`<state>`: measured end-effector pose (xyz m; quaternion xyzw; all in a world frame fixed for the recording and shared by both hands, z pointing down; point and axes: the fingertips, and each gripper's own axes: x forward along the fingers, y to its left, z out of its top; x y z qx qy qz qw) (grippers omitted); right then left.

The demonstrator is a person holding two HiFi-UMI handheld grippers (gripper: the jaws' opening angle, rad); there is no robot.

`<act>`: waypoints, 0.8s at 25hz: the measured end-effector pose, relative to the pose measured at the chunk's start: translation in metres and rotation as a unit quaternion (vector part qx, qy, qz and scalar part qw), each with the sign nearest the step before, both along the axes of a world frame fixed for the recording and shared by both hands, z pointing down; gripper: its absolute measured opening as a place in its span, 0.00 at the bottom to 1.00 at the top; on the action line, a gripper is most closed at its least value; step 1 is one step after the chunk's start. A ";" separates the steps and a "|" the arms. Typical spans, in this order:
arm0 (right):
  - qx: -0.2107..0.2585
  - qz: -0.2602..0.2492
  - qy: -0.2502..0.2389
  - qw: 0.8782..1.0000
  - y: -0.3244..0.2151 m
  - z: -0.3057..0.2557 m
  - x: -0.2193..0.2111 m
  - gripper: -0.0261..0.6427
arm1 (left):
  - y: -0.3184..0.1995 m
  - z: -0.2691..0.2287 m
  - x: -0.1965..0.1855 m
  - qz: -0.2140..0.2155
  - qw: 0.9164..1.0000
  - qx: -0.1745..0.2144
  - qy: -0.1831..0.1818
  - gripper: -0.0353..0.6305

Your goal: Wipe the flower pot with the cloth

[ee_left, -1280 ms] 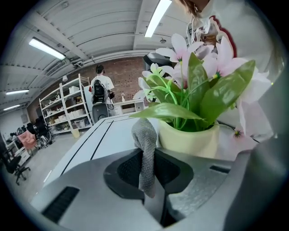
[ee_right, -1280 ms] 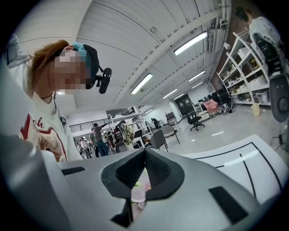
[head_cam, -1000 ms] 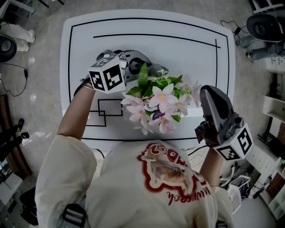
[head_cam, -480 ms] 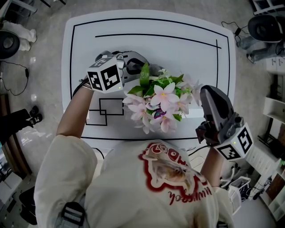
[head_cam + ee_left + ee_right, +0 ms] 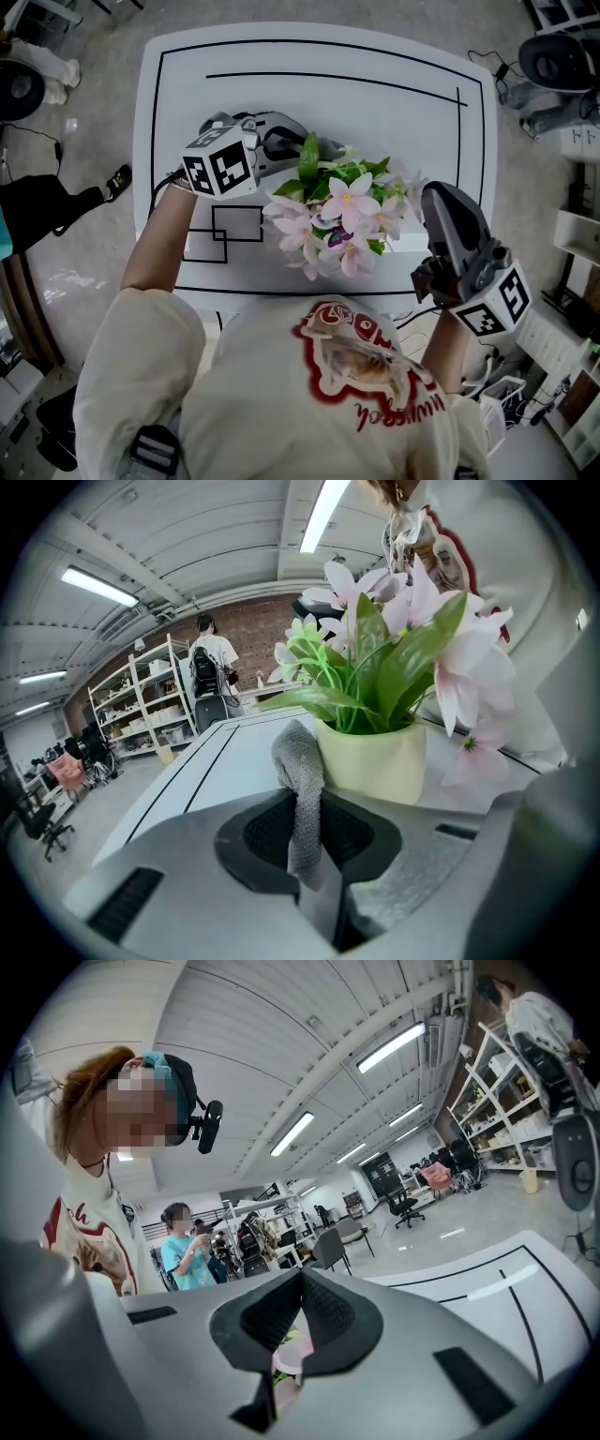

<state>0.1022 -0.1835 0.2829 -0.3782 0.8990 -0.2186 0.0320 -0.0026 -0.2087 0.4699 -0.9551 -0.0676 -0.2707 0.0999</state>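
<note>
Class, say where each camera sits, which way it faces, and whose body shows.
Head view: on the head, facing down at table; left gripper, right gripper, shirt.
Left gripper view: along jaws pinching cloth, toward flower pot; shirt behind.
Right gripper view: along its jaws, level over table; shirt at left.
Shared: flowers, head and left views.

I find the flower pot (image 5: 375, 761) on the table (image 5: 375, 56), near edge, right of centre. Left gripper (image 5: 314, 148) sits at its far-left, the cloth (image 5: 300, 789) in its jaws just beside the pot. Right gripper (image 5: 429, 197) sits just right.
</note>
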 end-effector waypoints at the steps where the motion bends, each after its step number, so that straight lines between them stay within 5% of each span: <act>1: 0.001 0.000 0.000 1.000 0.000 0.000 0.000 0.04 | 0.000 0.000 0.000 -0.003 1.000 0.001 0.001 0.14; 20: 0.010 -0.002 -0.003 1.000 0.017 -0.007 -0.002 0.04 | 0.009 0.001 -0.019 -0.061 0.998 0.007 0.001 0.14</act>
